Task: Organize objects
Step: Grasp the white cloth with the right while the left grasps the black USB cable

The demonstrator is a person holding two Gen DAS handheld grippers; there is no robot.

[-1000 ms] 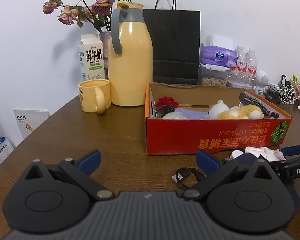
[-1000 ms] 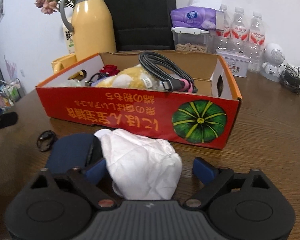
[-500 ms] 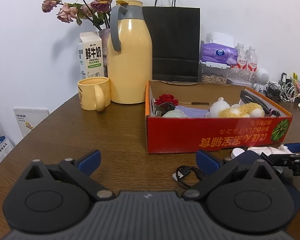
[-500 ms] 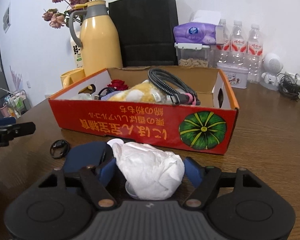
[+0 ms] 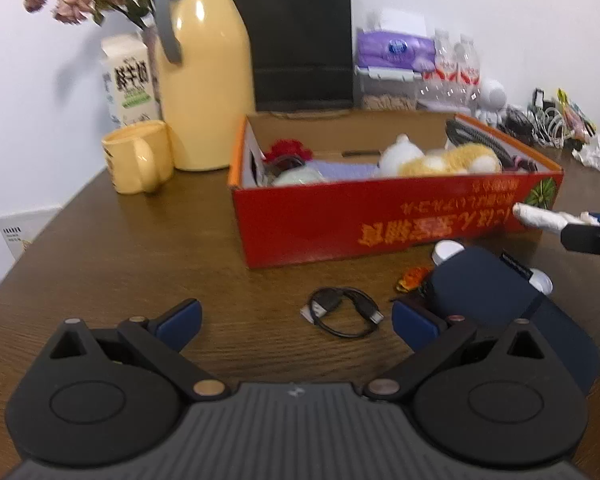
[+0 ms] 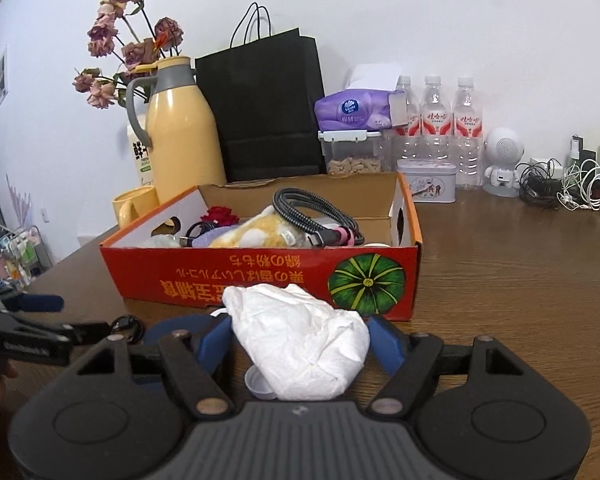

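Two grippers working near red box (image 6: pixel 260 280). Right gripper (image 6: pixel 300 344) pinching white wad (image 6: pixel 300 340), carrying it clear of table (image 6: pixel 520 280), just before box front wall. Left gripper (image 5: pixel 296 320) spread wide, holding nothing, hovering over coiled black cable (image 5: pixel 340 312) beside dark blue pouch (image 5: pixel 500 280). Risks, as judgement: wad being soft and crumpled, may be slipping from light pinch; wad catching box rim and dropping outside; box already filling with plush (image 6: pixel 256 236) and cord (image 6: pixel 316 212), wad possibly rolling off.
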